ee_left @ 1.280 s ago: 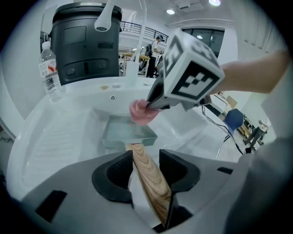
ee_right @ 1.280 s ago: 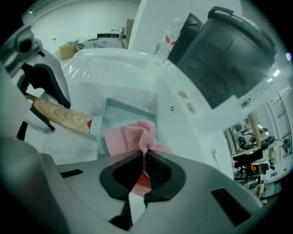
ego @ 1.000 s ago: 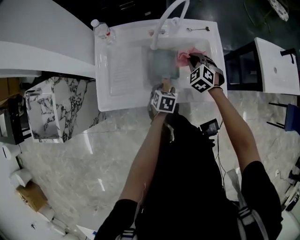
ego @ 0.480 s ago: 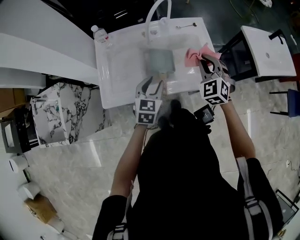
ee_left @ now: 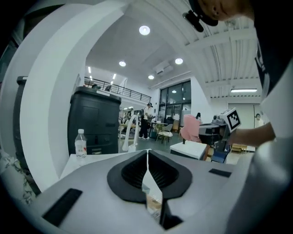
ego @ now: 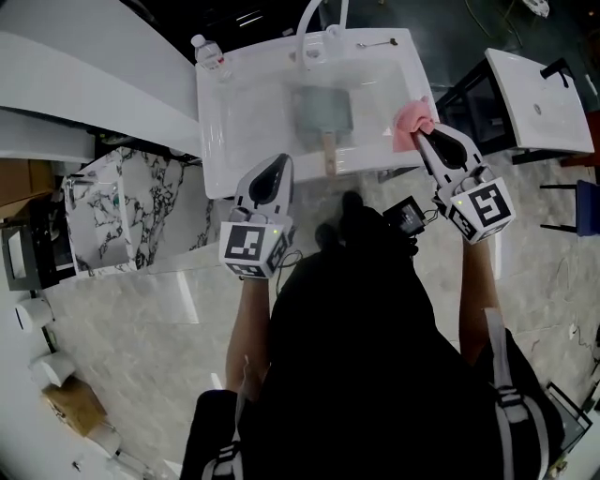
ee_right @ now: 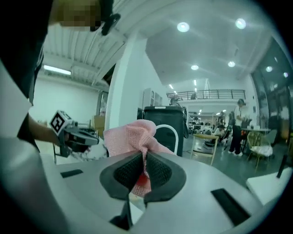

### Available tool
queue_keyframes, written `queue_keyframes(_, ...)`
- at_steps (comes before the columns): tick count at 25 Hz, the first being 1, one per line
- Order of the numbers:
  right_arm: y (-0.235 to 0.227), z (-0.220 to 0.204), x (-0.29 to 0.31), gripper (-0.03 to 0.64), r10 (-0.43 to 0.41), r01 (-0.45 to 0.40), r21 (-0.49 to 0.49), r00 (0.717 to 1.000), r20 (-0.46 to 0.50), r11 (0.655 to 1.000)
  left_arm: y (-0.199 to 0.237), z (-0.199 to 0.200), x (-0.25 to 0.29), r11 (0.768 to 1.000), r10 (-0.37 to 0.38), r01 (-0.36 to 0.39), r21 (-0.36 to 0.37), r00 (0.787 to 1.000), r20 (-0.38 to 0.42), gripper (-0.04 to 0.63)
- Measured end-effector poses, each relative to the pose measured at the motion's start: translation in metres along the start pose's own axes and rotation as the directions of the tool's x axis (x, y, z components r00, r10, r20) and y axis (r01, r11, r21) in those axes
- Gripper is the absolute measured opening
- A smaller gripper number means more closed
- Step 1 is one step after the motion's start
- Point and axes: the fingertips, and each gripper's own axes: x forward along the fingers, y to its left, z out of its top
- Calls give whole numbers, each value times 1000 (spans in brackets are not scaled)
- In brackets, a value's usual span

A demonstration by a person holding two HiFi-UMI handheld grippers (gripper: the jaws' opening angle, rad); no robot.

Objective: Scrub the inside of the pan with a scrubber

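Observation:
A grey square pan (ego: 322, 111) with a wooden handle (ego: 329, 152) lies in the white sink (ego: 246, 131). My left gripper (ego: 281, 164) hovers over the sink's front rim, left of the handle and apart from it. Its jaws are closing fully together with nothing between them (ee_left: 147, 154). My right gripper (ego: 422, 129) is at the sink's right edge, shut on a pink mesh scrubber (ego: 411, 122). The scrubber (ee_right: 135, 135) bunches up above the right gripper's (ee_right: 144, 157) pads. Each gripper view shows the other gripper held up in the air.
A curved white faucet (ego: 314, 23) rises at the back of the sink, with a water bottle (ego: 210, 54) at its back left corner. A white cabinet (ego: 542, 89) stands to the right and a marble-patterned block (ego: 117, 220) to the left.
Both grippers have drawn back from the pan toward the person. The left gripper left the pan handle, stood open, and has now closed. The right one carried the pink scrubber out to the sink's right edge.

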Motion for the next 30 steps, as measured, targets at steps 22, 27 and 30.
queue_keyframes(22, 80, 29, 0, 34, 134, -145, 173, 988, 72, 974, -18, 28, -38, 998, -50, 49, 33, 998, 33, 37)
queue_keyframes(27, 78, 27, 4, 34, 136, -145, 175, 989, 61, 974, -19, 31, -37, 999, -48, 48, -4, 998, 41, 37)
queue_keyframes(30, 80, 26, 6, 34, 143, -150, 174, 988, 56, 973, -16, 26, -39, 999, -36, 36, -4, 999, 9, 37)
